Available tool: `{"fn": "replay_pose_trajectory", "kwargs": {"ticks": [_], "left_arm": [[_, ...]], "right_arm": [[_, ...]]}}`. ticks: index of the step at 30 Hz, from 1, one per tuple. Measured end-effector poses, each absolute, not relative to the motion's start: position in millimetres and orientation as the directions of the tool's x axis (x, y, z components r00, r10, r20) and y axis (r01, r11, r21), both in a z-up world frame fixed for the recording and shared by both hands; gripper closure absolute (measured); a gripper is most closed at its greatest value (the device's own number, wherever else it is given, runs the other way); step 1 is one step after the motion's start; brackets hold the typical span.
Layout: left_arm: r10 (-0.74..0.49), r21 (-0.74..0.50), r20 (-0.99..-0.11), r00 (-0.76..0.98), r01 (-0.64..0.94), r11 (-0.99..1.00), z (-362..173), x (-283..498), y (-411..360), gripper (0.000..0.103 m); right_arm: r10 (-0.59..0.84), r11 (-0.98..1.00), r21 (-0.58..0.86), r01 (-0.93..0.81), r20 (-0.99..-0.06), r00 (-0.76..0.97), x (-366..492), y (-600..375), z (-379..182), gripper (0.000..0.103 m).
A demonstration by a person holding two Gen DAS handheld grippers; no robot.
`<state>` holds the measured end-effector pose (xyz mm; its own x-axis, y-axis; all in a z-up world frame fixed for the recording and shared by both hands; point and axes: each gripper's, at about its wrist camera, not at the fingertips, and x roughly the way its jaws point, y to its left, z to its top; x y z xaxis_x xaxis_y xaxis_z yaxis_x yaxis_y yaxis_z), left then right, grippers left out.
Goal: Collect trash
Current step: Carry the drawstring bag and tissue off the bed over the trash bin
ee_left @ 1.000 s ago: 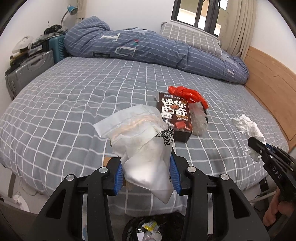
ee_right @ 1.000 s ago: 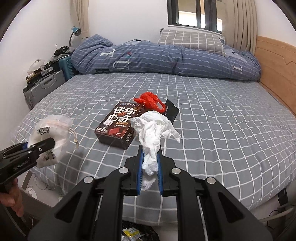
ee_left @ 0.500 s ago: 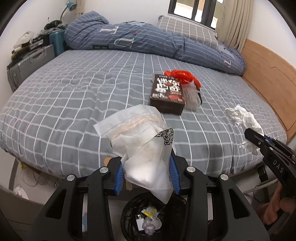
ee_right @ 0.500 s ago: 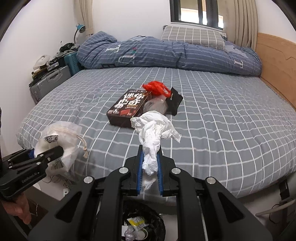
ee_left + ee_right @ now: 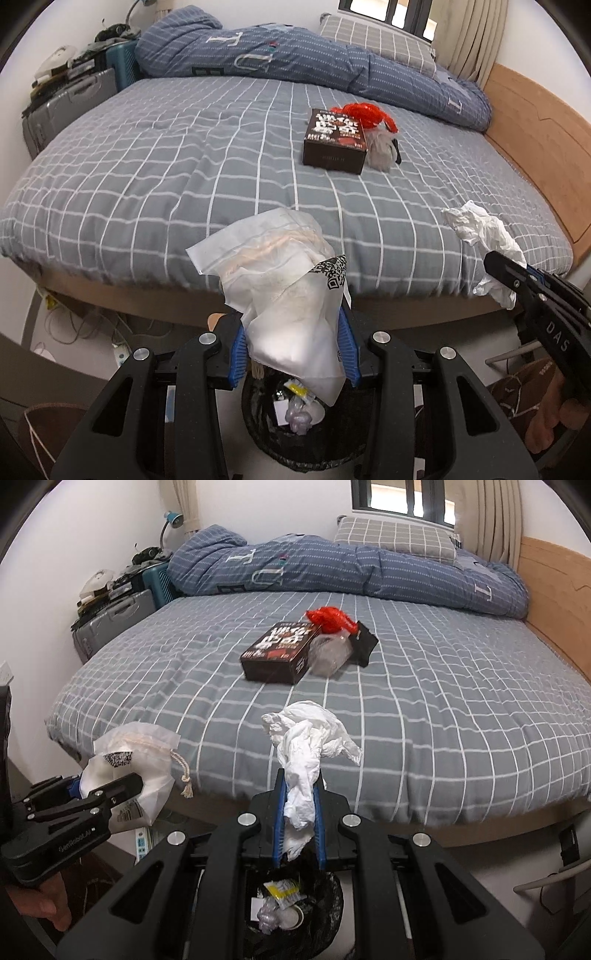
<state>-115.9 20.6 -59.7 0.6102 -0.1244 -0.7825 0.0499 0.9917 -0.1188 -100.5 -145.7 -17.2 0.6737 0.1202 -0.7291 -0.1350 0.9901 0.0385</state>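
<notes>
Bin: a round black-lined trash can stands on the floor below both grippers, with scraps of wrapper inside.
Left gripper: its blue pads pinch a translucent white plastic drawstring bag (a QR-code label on it), held above the trash can.
Right gripper: pressed together on a crumpled white tissue, which also hangs over the can.
Hands: bare fingers wrap the left gripper's handle.
Bed: a grey checked bedspread lies beyond the grippers.
Left on the bed: a dark brown printed carton, a crumpled clear plastic wrapper touching it, a red plastic bag and a black flat packet just behind.
Far end: a rolled blue quilt.
</notes>
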Motion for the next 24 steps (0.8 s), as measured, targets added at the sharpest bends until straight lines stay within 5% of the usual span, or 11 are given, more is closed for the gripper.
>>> {"fn": "replay_pose_trajectory", "kwargs": {"ticks": [24], "left_arm": [[-0.08, -0.07, -0.878, 0.472, 0.038, 0.997, -136.4, -120.4, 31.5, 0.063]], "right_arm": [[0.108, 0.99, 0.056, -0.126, -0.887, 0.449, -118.7, -122.7, -113.8, 0.091]]}}
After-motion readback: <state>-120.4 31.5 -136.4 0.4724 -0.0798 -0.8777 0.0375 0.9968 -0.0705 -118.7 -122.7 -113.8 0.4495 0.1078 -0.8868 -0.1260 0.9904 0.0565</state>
